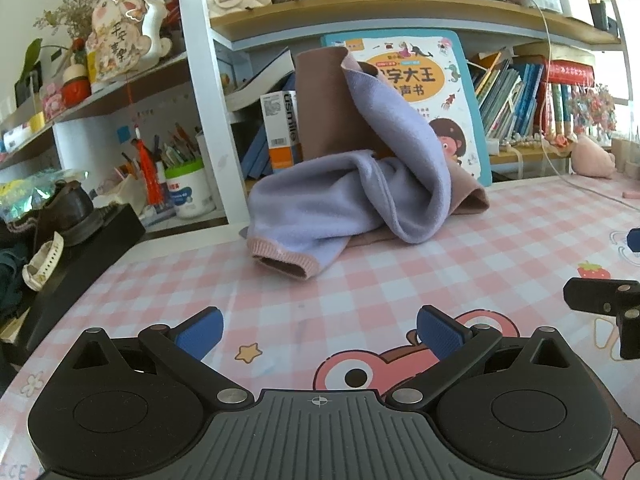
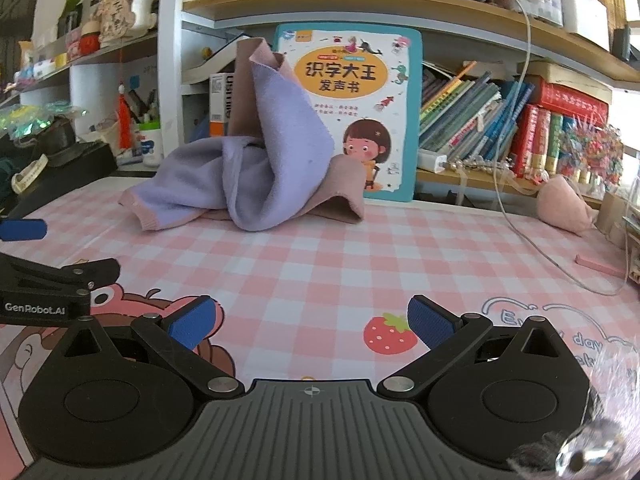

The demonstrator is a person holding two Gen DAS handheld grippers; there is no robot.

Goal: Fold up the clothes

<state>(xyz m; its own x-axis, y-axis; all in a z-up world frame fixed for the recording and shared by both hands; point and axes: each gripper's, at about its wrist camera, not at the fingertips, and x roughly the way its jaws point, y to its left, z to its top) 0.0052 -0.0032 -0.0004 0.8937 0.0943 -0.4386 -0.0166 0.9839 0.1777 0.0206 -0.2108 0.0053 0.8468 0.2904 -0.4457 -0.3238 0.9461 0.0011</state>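
The lilac and dusty-pink garment (image 1: 352, 196) lay crumpled at the far edge of the pink checked tablecloth (image 1: 400, 280), its upper part propped up against the children's picture book (image 1: 432, 80) that stood against the shelves. One ribbed pink cuff (image 1: 286, 262) hung open on the near side of the heap, pointing toward the camera.

The left gripper (image 1: 319, 334) hovered low over the cloth, well short of the garment, its blue-padded jaws spread wide with nothing between them. The right gripper (image 2: 314, 326) sat likewise in front of the garment, jaws wide and empty, beside a printed strawberry (image 2: 388, 334).

To the right of the book, a white cable (image 2: 516, 208) trailed across the tablecloth near a small pink object (image 2: 564, 208), possibly a plush toy; the fisheye edge blurred it too much to say.
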